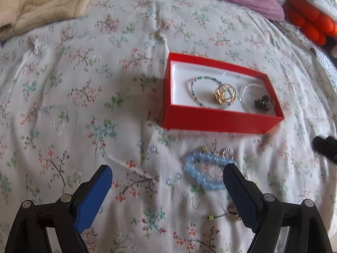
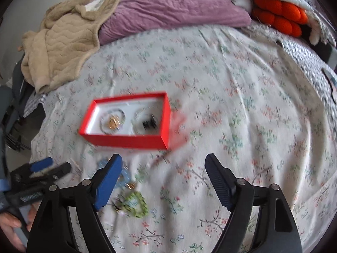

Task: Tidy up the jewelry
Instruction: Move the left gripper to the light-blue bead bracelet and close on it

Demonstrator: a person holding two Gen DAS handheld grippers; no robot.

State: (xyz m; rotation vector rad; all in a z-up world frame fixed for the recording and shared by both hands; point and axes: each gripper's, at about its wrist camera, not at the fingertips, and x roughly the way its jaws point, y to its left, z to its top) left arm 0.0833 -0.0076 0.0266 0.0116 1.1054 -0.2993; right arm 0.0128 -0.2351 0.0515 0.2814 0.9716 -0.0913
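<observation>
The red box on the bedspread already holds two thin bracelets, a gold piece and a dark clip (partly done), while the blue bracelet and green bracelet lie outside, both grippers spread and empty

Home bedroom: bed under a floral quilt, purple pillow, and a rumpled beige blanket.
</observation>
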